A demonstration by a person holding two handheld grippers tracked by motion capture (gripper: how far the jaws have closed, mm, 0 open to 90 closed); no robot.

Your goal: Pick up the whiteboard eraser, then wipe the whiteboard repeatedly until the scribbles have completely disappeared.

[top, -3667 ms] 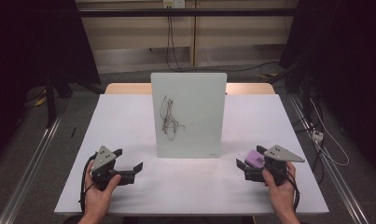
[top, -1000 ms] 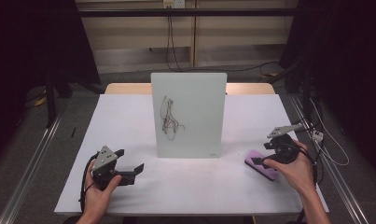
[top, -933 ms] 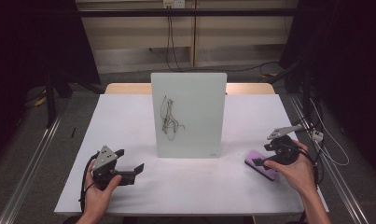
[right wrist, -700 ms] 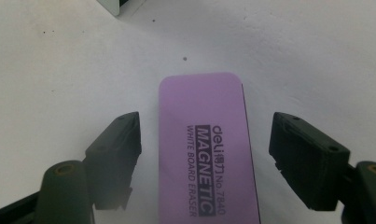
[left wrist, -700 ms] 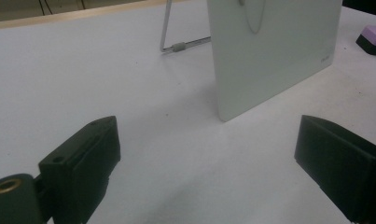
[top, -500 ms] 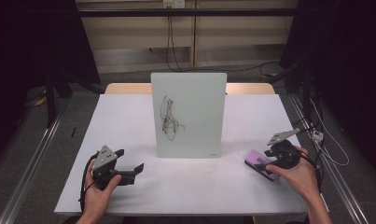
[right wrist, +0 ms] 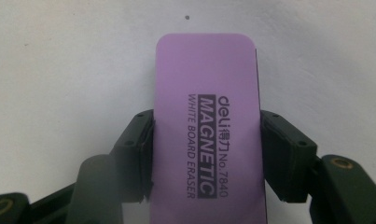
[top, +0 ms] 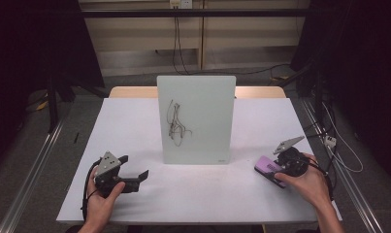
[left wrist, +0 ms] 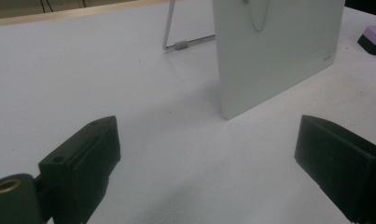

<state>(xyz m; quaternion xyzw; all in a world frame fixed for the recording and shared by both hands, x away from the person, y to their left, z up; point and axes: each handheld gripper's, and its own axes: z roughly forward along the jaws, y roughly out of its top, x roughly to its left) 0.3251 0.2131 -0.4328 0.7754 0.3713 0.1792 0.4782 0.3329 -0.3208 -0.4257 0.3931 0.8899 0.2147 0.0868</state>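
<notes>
Right gripper (right wrist: 206,158) has just been closing and now clamps the purple magnetic whiteboard eraser (right wrist: 208,116) across its short width, pads on both long edges; the eraser's long axis runs straight out along the jaws, printed face up, and it lies flat on the white table (top: 135,121) at the right front. Left gripper (top: 130,178) rests at the left front, jaws wide apart with nothing between them. The upright whiteboard (top: 197,119) with its black scribble (top: 176,124) stands mid-table, away and to the left of the eraser. Judgement: right hand is the nearer one; lifting and carrying leftward toward the scribble looks the likely move
</notes>
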